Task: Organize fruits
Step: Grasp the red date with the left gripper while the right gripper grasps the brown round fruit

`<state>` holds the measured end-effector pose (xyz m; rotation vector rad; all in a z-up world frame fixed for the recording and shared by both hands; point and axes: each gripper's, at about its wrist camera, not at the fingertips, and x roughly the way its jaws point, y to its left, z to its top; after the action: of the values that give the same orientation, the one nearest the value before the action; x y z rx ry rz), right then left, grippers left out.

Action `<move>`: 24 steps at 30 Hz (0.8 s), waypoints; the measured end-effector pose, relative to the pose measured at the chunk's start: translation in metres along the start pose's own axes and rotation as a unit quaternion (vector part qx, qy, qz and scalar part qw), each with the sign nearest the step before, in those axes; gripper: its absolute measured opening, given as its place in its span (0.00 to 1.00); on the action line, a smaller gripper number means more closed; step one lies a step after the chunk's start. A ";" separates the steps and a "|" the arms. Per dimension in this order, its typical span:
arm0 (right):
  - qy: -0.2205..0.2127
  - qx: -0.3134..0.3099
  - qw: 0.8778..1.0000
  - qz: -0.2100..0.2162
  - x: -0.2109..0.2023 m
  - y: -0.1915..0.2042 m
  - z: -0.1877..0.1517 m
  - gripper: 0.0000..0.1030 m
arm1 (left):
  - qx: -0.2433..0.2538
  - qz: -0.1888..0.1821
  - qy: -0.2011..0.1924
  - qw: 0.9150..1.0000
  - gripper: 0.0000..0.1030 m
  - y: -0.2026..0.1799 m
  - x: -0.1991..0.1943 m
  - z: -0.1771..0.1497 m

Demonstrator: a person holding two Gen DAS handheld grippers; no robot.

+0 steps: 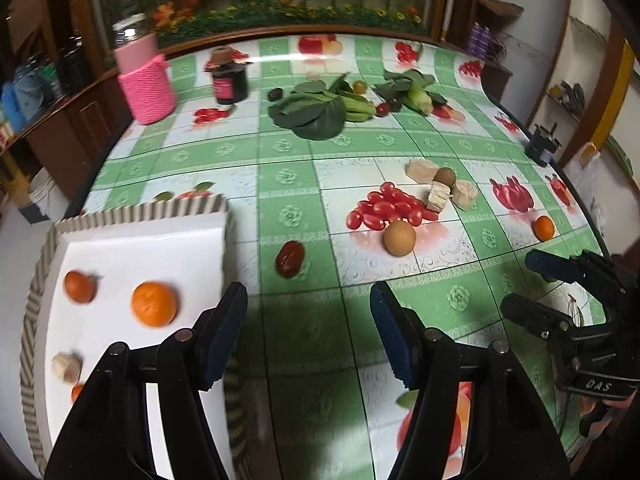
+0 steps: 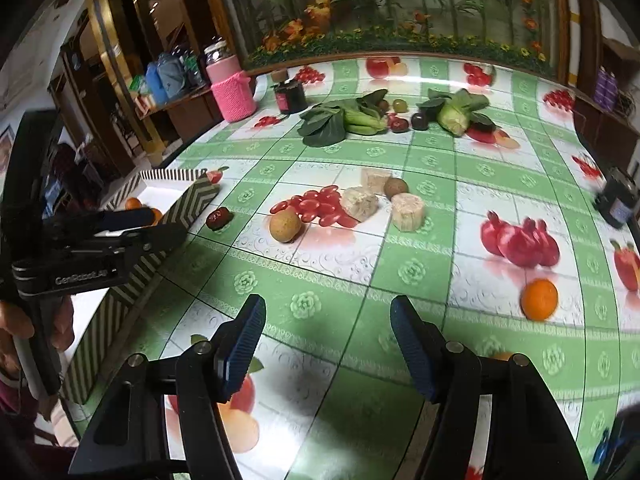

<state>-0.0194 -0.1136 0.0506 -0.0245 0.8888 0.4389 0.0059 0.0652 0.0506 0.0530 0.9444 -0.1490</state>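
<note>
A striped-rim box (image 1: 140, 210) with a white floor stands at the table's left and holds two oranges (image 1: 154, 304) and a pale chunk (image 1: 66, 366). My left gripper (image 1: 306, 300) hovers open beside the box's right wall, with nothing between its fingers. On the cloth ahead lie a red date (image 1: 290, 258), a round brown fruit (image 1: 399, 238), several pale chunks (image 1: 440, 196) and a small orange (image 1: 544, 228). My right gripper (image 2: 328, 312) is open and empty above the cloth. The small orange (image 2: 539, 299) lies to its right, and the brown fruit (image 2: 285, 225) and the date (image 2: 219, 218) lie ahead to its left.
Leafy greens (image 1: 308, 114), corn (image 1: 420, 98) and small dark fruits lie at the table's back. A pink knitted jar (image 1: 148, 88) and a dark jar (image 1: 230, 82) stand back left, and a small dark jar (image 1: 542, 144) stands at the right edge. The cloth bears printed fruit.
</note>
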 end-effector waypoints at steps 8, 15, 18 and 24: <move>0.005 -0.018 1.000 0.015 0.020 0.006 0.016 0.65 | 0.043 0.012 0.025 0.999 0.61 -0.001 0.033 0.012; 0.012 -0.038 0.999 0.017 0.034 0.011 0.029 0.64 | 0.053 0.009 0.068 0.996 0.16 0.000 0.056 0.016; 0.015 -0.044 0.999 0.020 0.040 0.015 0.033 0.64 | 0.062 0.003 0.066 0.996 0.15 -0.002 0.054 0.016; 0.023 -0.053 0.998 0.025 0.058 0.024 0.043 0.64 | 0.033 0.001 0.051 0.998 0.15 0.009 0.049 0.019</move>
<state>0.0353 -0.0622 0.0385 -0.1102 0.9125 0.5346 0.0508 0.0673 0.0221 0.1229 1.0410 -0.1773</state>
